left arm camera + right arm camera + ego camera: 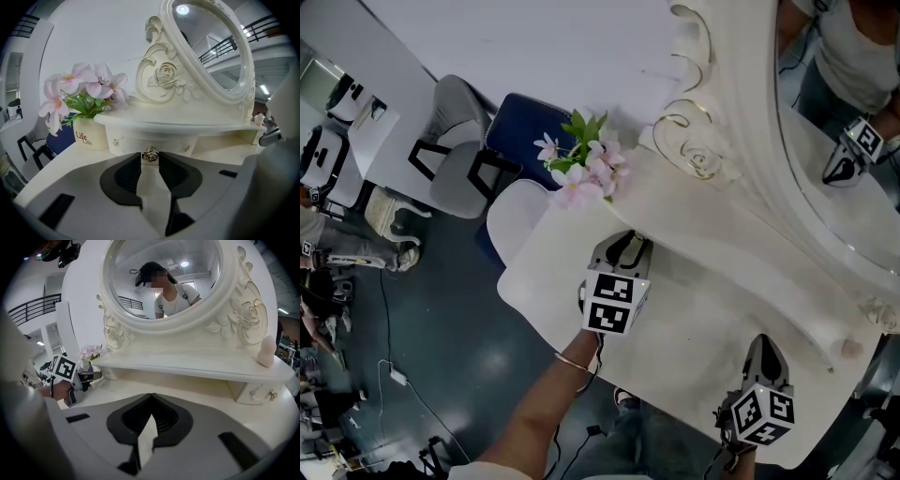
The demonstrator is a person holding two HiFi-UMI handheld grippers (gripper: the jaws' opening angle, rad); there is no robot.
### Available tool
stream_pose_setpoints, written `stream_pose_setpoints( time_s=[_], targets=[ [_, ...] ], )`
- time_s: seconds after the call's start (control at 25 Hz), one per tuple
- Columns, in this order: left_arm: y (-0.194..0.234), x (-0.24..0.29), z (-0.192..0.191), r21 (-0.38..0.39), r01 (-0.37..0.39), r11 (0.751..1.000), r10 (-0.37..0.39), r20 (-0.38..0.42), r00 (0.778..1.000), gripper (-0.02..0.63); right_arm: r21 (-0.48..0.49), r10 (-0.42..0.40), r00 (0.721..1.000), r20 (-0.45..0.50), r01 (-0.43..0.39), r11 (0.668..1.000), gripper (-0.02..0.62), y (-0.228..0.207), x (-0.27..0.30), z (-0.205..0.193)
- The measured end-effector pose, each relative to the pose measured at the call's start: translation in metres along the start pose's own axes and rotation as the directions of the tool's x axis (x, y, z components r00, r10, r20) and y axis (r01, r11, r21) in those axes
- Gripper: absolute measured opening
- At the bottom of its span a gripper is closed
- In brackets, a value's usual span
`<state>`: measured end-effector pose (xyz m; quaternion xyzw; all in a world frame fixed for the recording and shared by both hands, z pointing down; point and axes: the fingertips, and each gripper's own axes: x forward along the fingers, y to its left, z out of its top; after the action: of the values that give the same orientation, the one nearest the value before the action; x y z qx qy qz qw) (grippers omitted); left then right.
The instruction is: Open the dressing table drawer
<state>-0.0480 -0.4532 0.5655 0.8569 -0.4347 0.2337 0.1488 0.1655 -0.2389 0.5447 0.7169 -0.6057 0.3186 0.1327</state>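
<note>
The left hand-held gripper (150, 159) grasped the small knob (150, 153) of the closed drawer (133, 140), which sat at 12 o'clock under the mirror shelf. A flower pot (90, 134) stood at 10 o'clock on the desk (70, 164). The right hand-held gripper (151, 396) was clenched and empty, well apart from the left at 4 o'clock.

1. Dark, glossy floor (441, 319) strewn with cables (403, 384).
2. Grey chair (455, 150) beside blue chair (520, 127) — both near a white wall (534, 47).
3. Higher up, dark railing (33, 308) and a ceiling strip light (265, 89).
</note>
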Motion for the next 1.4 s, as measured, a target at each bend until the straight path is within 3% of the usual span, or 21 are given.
stream_pose_setpoints(
  time_s=[1.4],
  targets=[
    [0.0003, -0.0031, -0.0038, 0.016, 0.015, 1.0, -0.015, -0.004, 1.0, 0.107, -0.011, 0.011, 1.0, 0.005, -0.011, 1.0, 0.008, 0.0055, -0.0076, -0.0042]
  ],
)
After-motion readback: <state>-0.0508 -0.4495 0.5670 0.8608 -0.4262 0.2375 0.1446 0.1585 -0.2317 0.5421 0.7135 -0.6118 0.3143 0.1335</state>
